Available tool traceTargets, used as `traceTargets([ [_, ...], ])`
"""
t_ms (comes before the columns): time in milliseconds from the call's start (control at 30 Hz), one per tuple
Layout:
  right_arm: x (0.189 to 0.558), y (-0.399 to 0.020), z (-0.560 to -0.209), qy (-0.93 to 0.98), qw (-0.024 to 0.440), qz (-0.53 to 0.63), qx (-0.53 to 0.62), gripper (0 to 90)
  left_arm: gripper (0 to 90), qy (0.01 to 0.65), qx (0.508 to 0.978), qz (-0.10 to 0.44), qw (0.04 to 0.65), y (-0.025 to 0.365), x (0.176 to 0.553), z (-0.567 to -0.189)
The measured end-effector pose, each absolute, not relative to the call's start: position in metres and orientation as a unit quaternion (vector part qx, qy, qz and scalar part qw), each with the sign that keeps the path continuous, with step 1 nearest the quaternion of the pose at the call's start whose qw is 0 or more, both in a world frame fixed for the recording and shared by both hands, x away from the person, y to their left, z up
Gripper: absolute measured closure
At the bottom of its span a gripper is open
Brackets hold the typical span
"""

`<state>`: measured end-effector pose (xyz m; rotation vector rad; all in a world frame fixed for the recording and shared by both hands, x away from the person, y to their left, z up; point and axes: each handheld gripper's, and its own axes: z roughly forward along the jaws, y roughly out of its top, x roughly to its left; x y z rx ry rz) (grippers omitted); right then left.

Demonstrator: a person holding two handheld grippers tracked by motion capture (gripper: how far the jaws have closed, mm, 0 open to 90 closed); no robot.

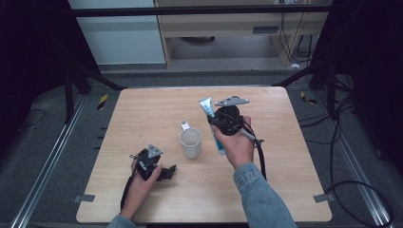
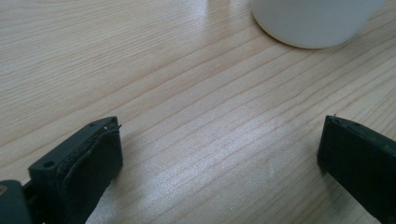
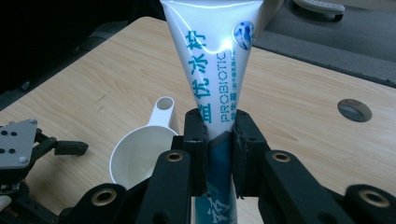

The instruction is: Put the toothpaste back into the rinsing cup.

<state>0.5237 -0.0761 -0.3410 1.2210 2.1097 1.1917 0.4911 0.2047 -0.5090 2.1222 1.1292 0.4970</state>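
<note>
The right gripper (image 3: 219, 154) clamps a toothpaste tube (image 3: 215, 60) between its 2 jaws, the pads pressing its lower body; the tube stands up, crimped end uppermost, lifted off the table (image 1: 142, 109). In the high view that gripper (image 1: 219, 124) sits just right of a white cup (image 1: 190, 142), whose handle points away from the person. The left gripper (image 1: 166, 172) rests low at the table's near left, its jaws wide apart with bare wood between them, the cup (image 2: 313, 21) just ahead.
</note>
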Motion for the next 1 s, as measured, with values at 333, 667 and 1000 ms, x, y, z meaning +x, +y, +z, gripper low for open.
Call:
traceTargets([
  [333,0.527,-0.071,-0.328,0.750,0.224,0.442,0.438,78.0,0.0,0.433,0.814,0.191,0.336,0.205,0.491,-0.509],
  [667,0.530,-0.061,-0.316,0.734,0.239,0.469,0.429,78.0,0.0,0.432,0.815,0.190,0.336,0.204,0.492,-0.509],
  [1000,0.537,-0.056,-0.310,0.728,0.244,0.475,0.429,78.0,0.0,0.431,0.816,0.190,0.335,0.205,0.492,-0.509],
])
